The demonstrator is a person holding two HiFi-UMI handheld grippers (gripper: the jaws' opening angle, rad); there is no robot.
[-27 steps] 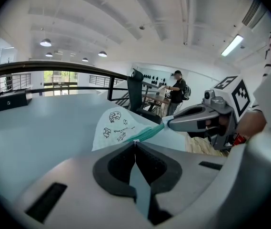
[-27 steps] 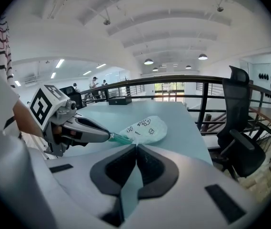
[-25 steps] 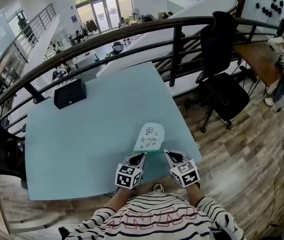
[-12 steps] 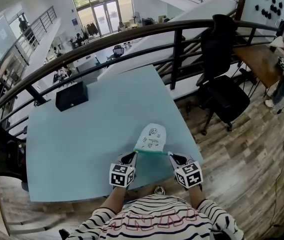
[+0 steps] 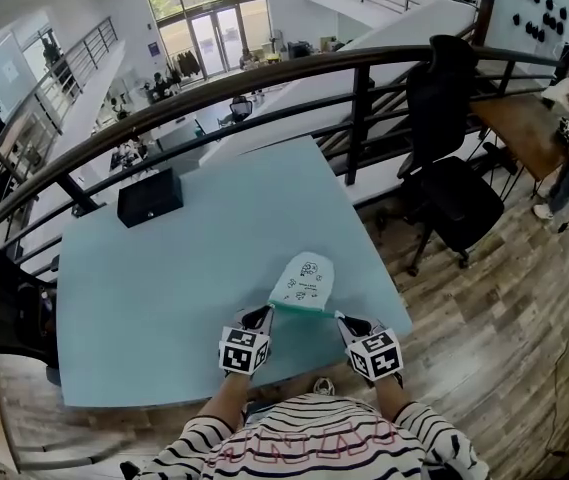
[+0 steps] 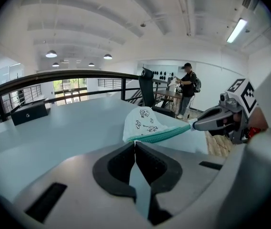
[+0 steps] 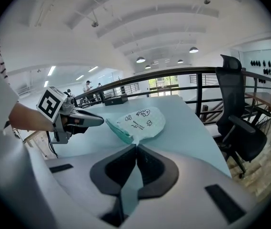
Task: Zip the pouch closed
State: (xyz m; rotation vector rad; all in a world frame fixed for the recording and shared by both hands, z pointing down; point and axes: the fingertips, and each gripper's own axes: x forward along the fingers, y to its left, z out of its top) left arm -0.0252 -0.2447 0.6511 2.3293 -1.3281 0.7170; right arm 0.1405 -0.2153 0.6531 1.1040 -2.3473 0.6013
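Teal-zipped pouch [image 5: 304, 281] now taut: left gripper [image 5: 263, 314] drew away pinching one end, right gripper [image 5: 341, 317] pinching the other; likely closed.

Head camera I'm watching sits high and looks steeply down on the table [image 5: 164, 298], with left gripper [image 5: 261, 316] and right gripper [image 5: 344, 320] at the bottom of frame. Each gripper camera rides close behind its own jaws, low over the table, facing forward and slightly inward. Each catches the other gripper at its edge. All three share the pouch [image 5: 304, 283].
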